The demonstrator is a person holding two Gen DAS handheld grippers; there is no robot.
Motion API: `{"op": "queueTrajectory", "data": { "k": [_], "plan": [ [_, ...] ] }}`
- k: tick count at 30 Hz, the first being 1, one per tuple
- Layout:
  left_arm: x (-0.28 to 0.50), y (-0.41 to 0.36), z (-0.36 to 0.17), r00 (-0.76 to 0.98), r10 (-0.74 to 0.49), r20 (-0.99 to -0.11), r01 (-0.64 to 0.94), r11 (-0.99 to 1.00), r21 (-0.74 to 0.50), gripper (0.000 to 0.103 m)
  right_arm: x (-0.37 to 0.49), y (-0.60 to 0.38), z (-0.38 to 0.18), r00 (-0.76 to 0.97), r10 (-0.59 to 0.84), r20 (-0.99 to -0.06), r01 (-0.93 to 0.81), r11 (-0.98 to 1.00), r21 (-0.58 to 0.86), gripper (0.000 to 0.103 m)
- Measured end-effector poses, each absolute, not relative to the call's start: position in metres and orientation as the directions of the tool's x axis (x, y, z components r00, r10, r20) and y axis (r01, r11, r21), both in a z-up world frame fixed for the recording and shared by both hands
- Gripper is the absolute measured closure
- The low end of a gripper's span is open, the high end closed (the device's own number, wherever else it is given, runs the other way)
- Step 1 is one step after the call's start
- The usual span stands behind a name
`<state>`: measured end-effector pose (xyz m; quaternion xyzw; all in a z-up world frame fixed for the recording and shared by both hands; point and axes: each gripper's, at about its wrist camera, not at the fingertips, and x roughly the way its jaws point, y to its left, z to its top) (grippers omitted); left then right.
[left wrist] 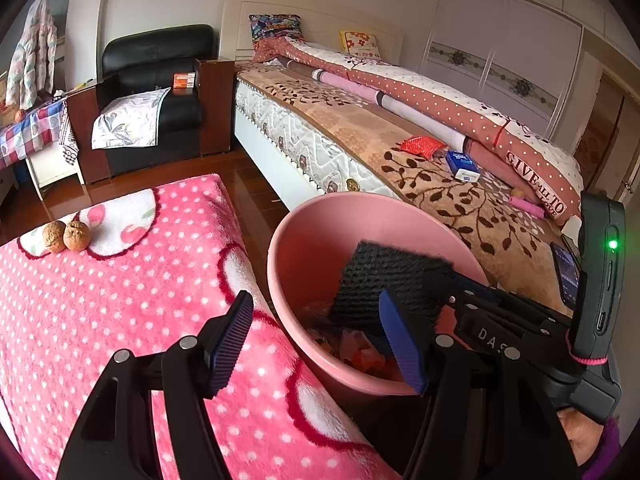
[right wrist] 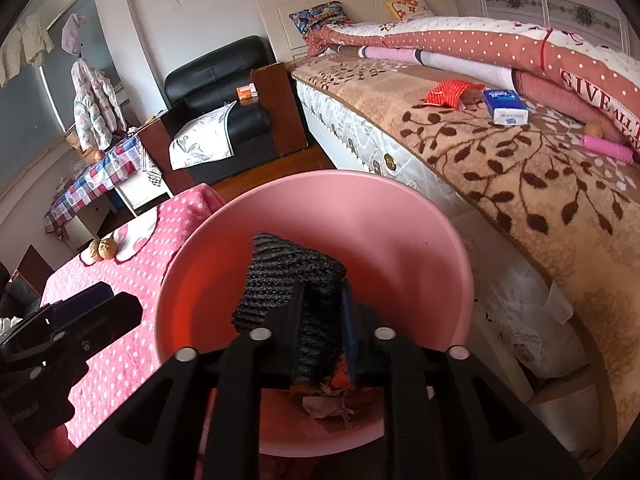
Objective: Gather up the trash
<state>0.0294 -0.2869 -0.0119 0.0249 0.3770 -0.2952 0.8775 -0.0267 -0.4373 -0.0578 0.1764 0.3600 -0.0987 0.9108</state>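
**Black pad held over pink bin**

Right tool [right wrist: 322, 330] pinches a black ribbed foam pad [right wrist: 288, 280] above the mouth of the pink bin [right wrist: 400, 216]. Pad stands on edge, long axis running away from the tool, tilted up toward the bin's far wall. Crumpled wrappers [right wrist: 328, 404] lie at the bin's bottom. Left tool [left wrist: 320, 344] spread wide, holding nothing, over the pink dotted blanket [left wrist: 120, 300] covering the desk. Two walnuts [left wrist: 66, 236] rest on the blanket.

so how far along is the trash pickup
Done: crumpled scraps already lie in the pink bin. In hand: the right gripper holds a black pad over the bin; the left gripper is open. Possibly left: the red wrapper on the bed.
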Motion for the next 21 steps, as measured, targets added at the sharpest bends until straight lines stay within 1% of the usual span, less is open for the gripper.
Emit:
{"op": "queueTrajectory", "data": {
  "k": [1, 3, 9, 14, 16, 21],
  "plan": [
    [0.029, -0.287, -0.012, 0.540, -0.499, -0.678, 0.537, 0.824, -0.178, 0.039, -0.027, -0.438, -0.058, 0.722, -0.047, -0.690, 0.306, 0.917, 0.257, 0.070],
    [0.029, -0.287, -0.013, 0.538, -0.498, -0.680, 0.537, 0.824, -0.178, 0.039, -0.027, -0.437, -0.059, 0.722, -0.043, -0.691, 0.303, 0.917, 0.260, 0.068],
    [0.029, -0.286, -0.015, 0.530, -0.491, -0.691, 0.530, 0.828, -0.182, 0.038, -0.029, -0.436, -0.057, 0.730, -0.028, -0.683, 0.288, 0.918, 0.271, 0.064],
    [0.029, -0.285, -0.014, 0.535, -0.482, -0.694, 0.519, 0.836, -0.179, 0.038, -0.032, -0.437, -0.053, 0.746, -0.017, -0.666, 0.276, 0.918, 0.285, 0.062],
    [0.028, -0.285, -0.014, 0.537, -0.479, -0.694, 0.517, 0.837, -0.178, 0.039, -0.033, -0.439, -0.050, 0.753, -0.014, -0.657, 0.273, 0.916, 0.293, 0.056],
    [0.027, -0.283, -0.012, 0.541, -0.474, -0.695, 0.506, 0.843, -0.181, 0.038, -0.037, -0.441, -0.039, 0.778, -0.010, -0.629, 0.262, 0.914, 0.310, 0.052]
  ]
}}
